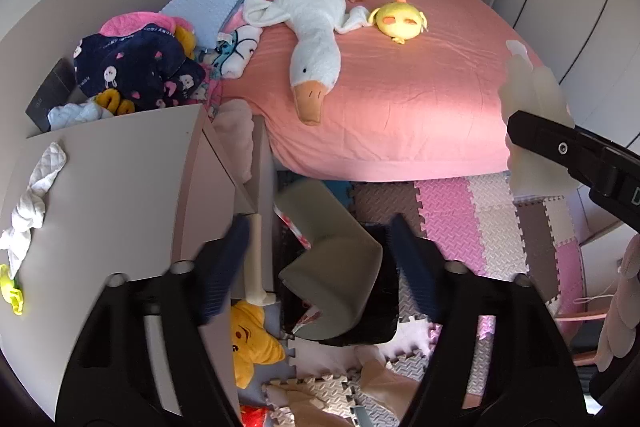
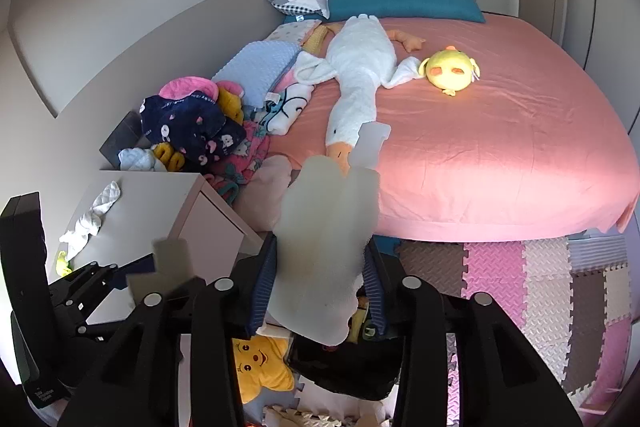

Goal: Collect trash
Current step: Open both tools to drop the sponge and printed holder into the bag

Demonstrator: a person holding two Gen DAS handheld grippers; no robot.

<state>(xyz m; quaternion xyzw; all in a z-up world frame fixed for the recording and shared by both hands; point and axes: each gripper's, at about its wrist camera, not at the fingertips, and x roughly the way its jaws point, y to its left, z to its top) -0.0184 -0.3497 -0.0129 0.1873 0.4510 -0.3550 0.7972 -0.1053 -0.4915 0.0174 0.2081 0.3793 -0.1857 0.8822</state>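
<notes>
My left gripper [image 1: 320,259] is open, its blue-padded fingers wide apart. Between them a grey foam mat piece [image 1: 332,259] hangs over a black trash bag [image 1: 360,323] on the floor; it touches neither pad. My right gripper [image 2: 320,291] is shut on a cream foam mat piece [image 2: 326,239] and holds it upright above the black bag [image 2: 348,367]. The same cream piece and right gripper show at the right edge of the left wrist view [image 1: 536,99]. A white crumpled cloth [image 1: 32,199] and a yellow scrap [image 1: 12,293] lie on the nightstand [image 1: 120,187].
A pink bed [image 1: 400,87] holds a white goose plush [image 1: 312,27], a yellow chick plush [image 1: 400,21] and a clothes pile [image 1: 140,67]. Foam puzzle mats [image 1: 460,223] cover the floor. A yellow star plush [image 1: 250,343] and loose mat pieces [image 1: 320,391] lie by the bag.
</notes>
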